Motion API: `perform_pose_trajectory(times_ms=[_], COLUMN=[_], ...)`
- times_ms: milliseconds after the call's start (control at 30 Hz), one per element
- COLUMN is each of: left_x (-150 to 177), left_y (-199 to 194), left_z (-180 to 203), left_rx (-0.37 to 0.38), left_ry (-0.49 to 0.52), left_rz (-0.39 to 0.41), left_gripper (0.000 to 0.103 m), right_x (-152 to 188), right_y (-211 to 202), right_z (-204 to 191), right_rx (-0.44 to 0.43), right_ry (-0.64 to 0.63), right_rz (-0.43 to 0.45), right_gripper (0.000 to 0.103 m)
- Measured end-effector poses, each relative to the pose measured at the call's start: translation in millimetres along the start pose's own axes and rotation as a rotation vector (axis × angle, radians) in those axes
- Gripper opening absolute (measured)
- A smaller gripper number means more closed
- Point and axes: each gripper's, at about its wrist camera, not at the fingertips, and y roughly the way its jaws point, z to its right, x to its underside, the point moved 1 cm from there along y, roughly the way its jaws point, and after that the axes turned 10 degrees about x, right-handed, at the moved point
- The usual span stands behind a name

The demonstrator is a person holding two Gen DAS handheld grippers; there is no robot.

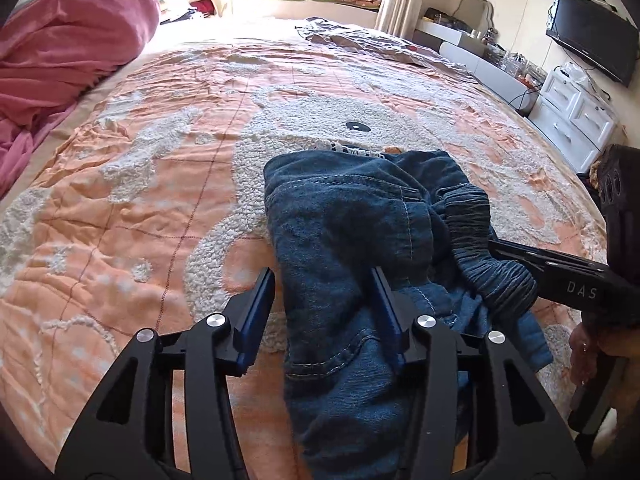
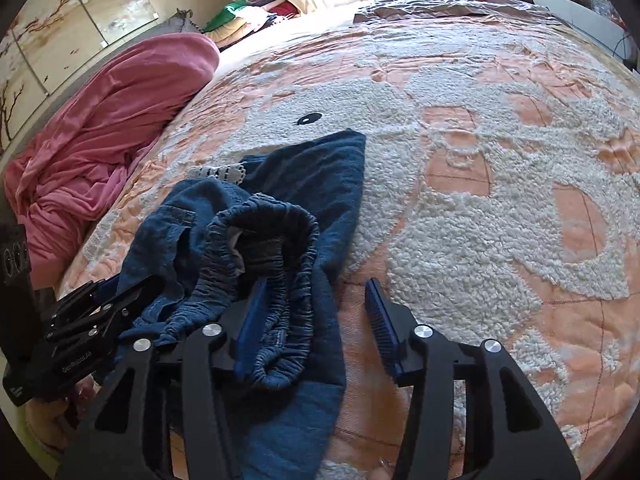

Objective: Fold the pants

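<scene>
Blue denim pants [image 1: 352, 216] lie bunched on the orange and white bedspread [image 1: 160, 184]; they also show in the right wrist view [image 2: 320, 184]. Their elastic waistband [image 2: 272, 248] stands up, crumpled. My left gripper [image 1: 324, 284] is open, its jaws straddling the left edge of the pants, fabric lying between and over them. My right gripper [image 2: 316, 296] is open, its left finger [image 2: 252, 320] resting against the waistband, its right finger over bare bedspread. The right gripper shows in the left wrist view [image 1: 560, 276], reaching into the waistband.
A pink blanket [image 1: 60, 60] is heaped along the bed's left side. A grey patterned cover [image 1: 360, 36] lies at the far end. White drawers [image 1: 576, 116] and a wall TV [image 1: 592, 36] stand to the right of the bed.
</scene>
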Motion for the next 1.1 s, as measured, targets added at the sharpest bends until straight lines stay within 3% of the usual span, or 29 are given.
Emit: perform_pose_trajectory(times_ms=[133,233,500,900,1100], left_x=[0.0,1.0,3.4,7.5,14.5], left_y=[0.1,-2.6,-14.9,-37.0,-51.8], left_z=[0.0,0.5,6.2,13.1,16.2], left_rx=[-0.004,-0.006,-0.009,-0.002,0.001], left_ry=[-0.002,-0.006,0.006,0.011,0.015], left_rz=[-0.003,-0.002,0.012,0.037,0.047], left_gripper=[0.044,0.047,0.057,0.072,0.087], right_x=[2.8,3.5,15.1,26.5,36.7], right_y=[-1.3,-9.6,-45.0,-78.1,-94.8], right_z=[-1.0,-2.3,-5.3,-3.0,-2.1], right_rx=[0.016,0.052,0.032,0.080,0.087], right_ry=[0.002,-0.010,-0.044,-0.056,-0.066], right_rz=[0.011,0.030,0.095,0.154,0.175], right_gripper=[0.054,0.065,0.084,0.093,0.096])
